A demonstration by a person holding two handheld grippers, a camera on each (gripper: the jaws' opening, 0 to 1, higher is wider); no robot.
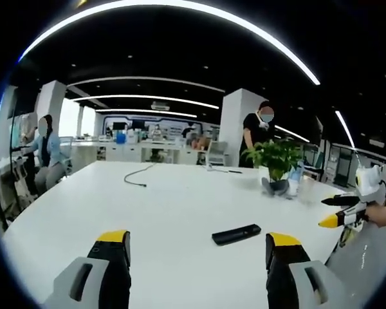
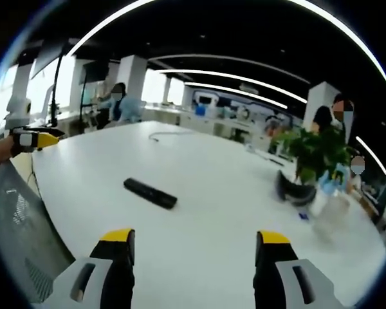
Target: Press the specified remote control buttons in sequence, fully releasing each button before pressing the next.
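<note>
Left claw (image 1: 197, 248) hovers over the white worktop (image 1: 167, 206), jaws spread wide and empty; right claw (image 2: 194, 248) likewise. Black remote control (image 1: 236, 234) lies flat on the worktop ahead, apart from both.

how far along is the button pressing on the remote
Nothing looks done: the black remote control lies alone on the white table, untouched. In hand: the left gripper and right gripper both hover open, short of it. Every button press is left.
</note>
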